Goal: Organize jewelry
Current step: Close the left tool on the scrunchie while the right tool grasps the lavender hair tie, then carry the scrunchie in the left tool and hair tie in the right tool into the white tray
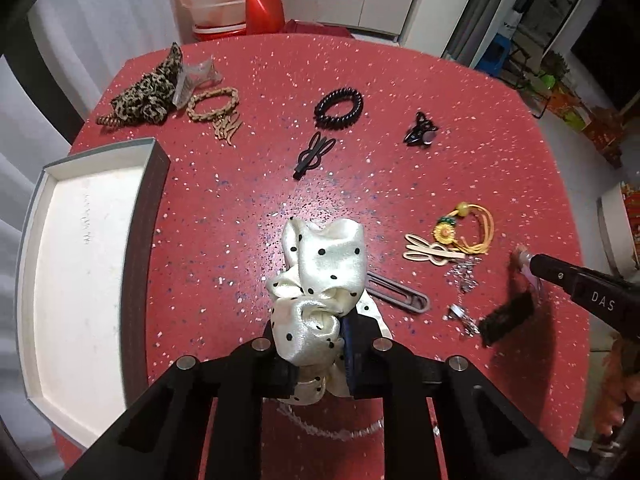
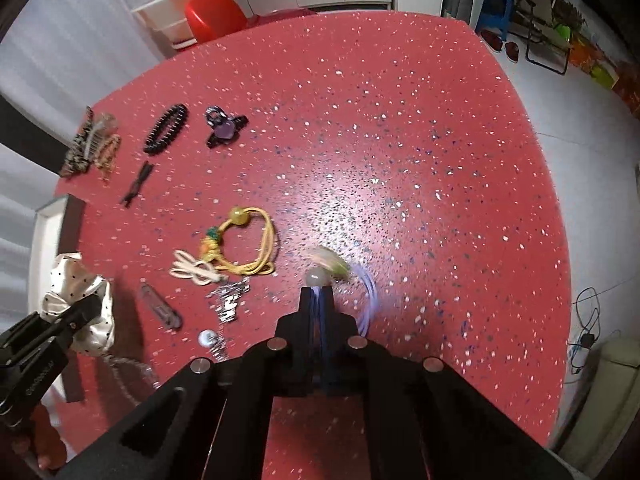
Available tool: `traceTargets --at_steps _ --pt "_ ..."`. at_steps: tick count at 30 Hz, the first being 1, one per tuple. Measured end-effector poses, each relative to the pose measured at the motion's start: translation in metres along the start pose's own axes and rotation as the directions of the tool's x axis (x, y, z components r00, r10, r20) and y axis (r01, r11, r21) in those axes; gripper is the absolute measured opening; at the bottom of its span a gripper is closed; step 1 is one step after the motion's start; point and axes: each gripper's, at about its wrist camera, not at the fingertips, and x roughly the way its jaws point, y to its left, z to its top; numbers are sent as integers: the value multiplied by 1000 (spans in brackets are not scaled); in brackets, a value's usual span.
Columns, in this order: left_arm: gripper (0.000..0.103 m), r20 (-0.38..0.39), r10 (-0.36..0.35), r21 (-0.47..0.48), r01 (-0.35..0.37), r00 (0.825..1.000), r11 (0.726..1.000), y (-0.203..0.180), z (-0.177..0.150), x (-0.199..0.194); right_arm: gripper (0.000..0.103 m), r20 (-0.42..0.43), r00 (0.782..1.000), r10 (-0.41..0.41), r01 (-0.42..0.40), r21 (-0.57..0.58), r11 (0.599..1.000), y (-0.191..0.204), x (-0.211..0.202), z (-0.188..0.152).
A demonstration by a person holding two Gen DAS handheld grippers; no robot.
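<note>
Table (image 1: 460, 80), red and speckled, fills both views. Box (image 1: 80, 264), white inside with dark walls, sits at its left edge. Left gripper (image 1: 320, 364) has its jaws closed on a cream dotted scrunchie (image 1: 324, 272), held just right of the box. Right gripper (image 2: 317, 300) is pinched tight on a blurred hair tie (image 2: 368, 292) with a pale bead and lilac loops, over the bare middle of the table. Between the two lie a yellow tie (image 2: 256, 248), a cream clip (image 2: 192, 270), a grey clip (image 1: 400, 292) and a silver chain (image 2: 230, 300). Farther back are a leopard scrunchie (image 1: 148, 92), a braided band (image 1: 212, 104), a black coil tie (image 1: 339, 108), a black clip (image 1: 314, 154) and a small claw clip (image 1: 420, 134).
</note>
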Motion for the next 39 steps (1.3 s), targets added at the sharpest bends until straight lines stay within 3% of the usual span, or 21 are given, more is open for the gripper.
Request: traceTargets --at_steps 12,21,30,39 --pt "19 35 -6 -6 6 999 1000 16 -15 -45 2 3 998 56 -57 32 998 23 -39 -27" --pt "19 38 -6 -55 8 999 998 49 -39 -76 2 -1 996 89 -89 14 996 59 -68 -44" --pt "19 57 32 -127 -25 998 992 103 -64 -101 2 -11 989 146 -147 -50 988 123 -84 -46" --pt "19 70 98 -234 -80 993 969 171 -82 -116 2 -47 978 203 -209 -184 960 214 -86 -38"
